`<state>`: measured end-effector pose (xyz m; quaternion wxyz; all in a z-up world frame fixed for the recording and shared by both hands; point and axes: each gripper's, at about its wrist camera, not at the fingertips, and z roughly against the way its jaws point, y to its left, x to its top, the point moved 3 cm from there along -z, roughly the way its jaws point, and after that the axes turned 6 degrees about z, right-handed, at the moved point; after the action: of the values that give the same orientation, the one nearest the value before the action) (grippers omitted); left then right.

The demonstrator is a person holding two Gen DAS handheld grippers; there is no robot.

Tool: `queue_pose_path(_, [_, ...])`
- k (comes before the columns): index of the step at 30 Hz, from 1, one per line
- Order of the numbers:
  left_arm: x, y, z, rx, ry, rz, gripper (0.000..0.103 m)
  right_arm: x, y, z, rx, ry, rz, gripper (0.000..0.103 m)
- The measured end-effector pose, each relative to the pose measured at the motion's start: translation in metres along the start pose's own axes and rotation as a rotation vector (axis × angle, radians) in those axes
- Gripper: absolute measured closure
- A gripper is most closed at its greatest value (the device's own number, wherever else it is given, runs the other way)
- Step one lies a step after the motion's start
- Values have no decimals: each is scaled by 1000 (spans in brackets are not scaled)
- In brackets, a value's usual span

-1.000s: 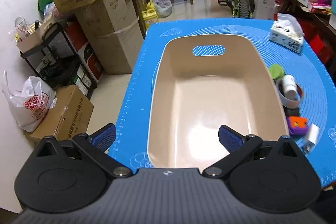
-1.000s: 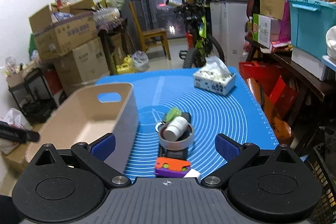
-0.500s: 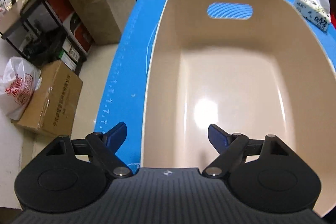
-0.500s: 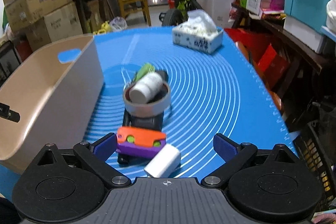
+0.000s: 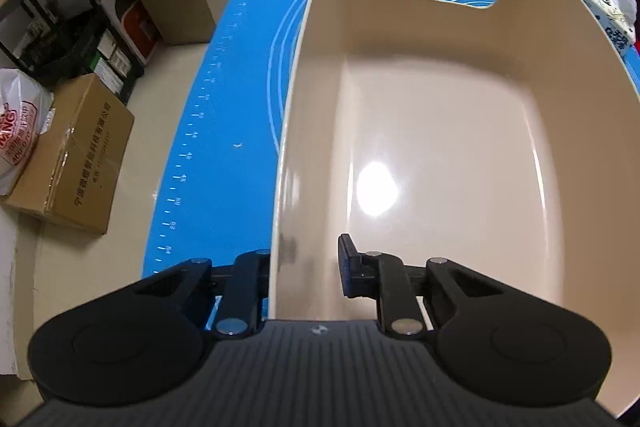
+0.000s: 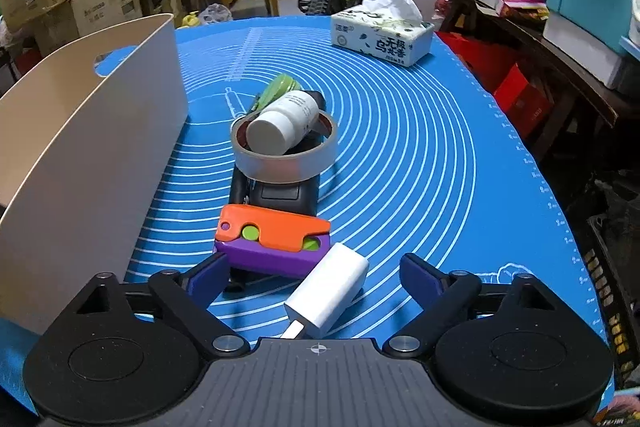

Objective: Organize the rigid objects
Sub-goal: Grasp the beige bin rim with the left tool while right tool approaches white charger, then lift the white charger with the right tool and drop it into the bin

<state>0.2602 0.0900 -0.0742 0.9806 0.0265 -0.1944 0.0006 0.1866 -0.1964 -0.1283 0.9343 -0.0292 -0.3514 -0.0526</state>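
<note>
Fingers astride beige bin wall, blue mat.

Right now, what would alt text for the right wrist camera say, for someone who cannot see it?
Open tongs hang over a white charger on a blue mat. Behind it in a row lie an orange-and-purple toy, a black device and a tape roll holding a white bottle. A beige bin stands left.

Tissue box on blue mat, cardboard boxes around
</note>
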Motion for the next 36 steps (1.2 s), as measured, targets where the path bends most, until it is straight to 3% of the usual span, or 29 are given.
queue_pose_path(5, [1,5,1,0,-3,13,93,-1,0,0,-25,13,-1,19])
queue_pose_path(9, [3,9,1,-16,0,30,94,-2,2,-2,-25,33,-23,27])
queue_pose_path(12, [3,13,1,-20,-1,30,94,-4,4,-5,-27,54,-37,47])
queue_pose_path(20, [3,13,0,-7,-4,29,94,-11,-7,0,-64,49,-95,71])
queue_pose_path(24, [4,13,1,-11,0,35,94,-11,-16,6,-64,37,-141,71])
queue_pose_path(36, [3,13,0,-9,-2,34,94,32,-13,50,-38,-141,-106,71])
